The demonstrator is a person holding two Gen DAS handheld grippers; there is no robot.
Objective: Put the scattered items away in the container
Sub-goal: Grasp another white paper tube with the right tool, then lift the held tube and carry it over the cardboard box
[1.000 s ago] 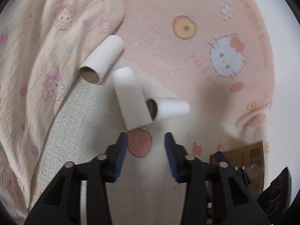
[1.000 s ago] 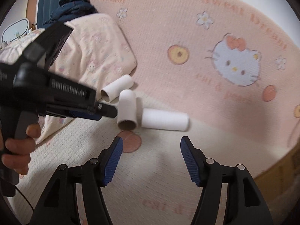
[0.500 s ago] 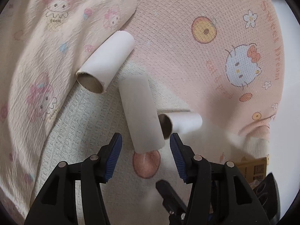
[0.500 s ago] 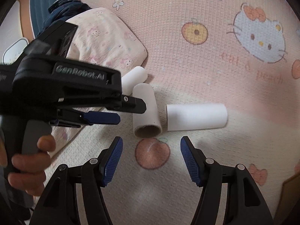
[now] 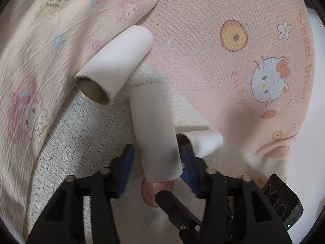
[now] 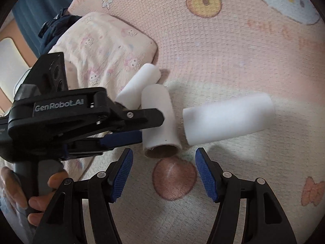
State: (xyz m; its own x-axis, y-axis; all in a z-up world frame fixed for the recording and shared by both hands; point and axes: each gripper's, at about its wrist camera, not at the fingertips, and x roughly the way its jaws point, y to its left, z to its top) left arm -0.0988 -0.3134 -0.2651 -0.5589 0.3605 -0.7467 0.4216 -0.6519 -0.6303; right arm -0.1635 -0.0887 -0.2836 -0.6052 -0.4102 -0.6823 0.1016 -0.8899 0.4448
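Note:
Three white cardboard tubes lie on the bed cover. The middle tube (image 5: 154, 126) (image 6: 157, 103) points toward me. My left gripper (image 5: 157, 162) (image 6: 150, 128) straddles its near end, jaws closing. One pad touches the tube and a thin gap shows at the other. The far tube (image 5: 113, 67) (image 6: 140, 83) lies at the folded quilt's edge. Just ahead and right of my right gripper (image 6: 163, 166), which is open and empty, the third tube (image 5: 205, 142) (image 6: 227, 120) lies crosswise. No container is in view.
A folded pale quilt (image 5: 40, 61) (image 6: 101, 46) rises on the left. The pink cartoon-print blanket (image 5: 233, 71) (image 6: 233, 50) covers the rest. A person's hand (image 6: 40, 193) holds the left gripper's handle. Dark clothing (image 6: 54, 24) lies beyond the quilt.
My left gripper has come forward and down around the middle tube, and its jaws have narrowed. My right gripper has sunk closer to the tubes and rolled. The cardboard box has left the left view.

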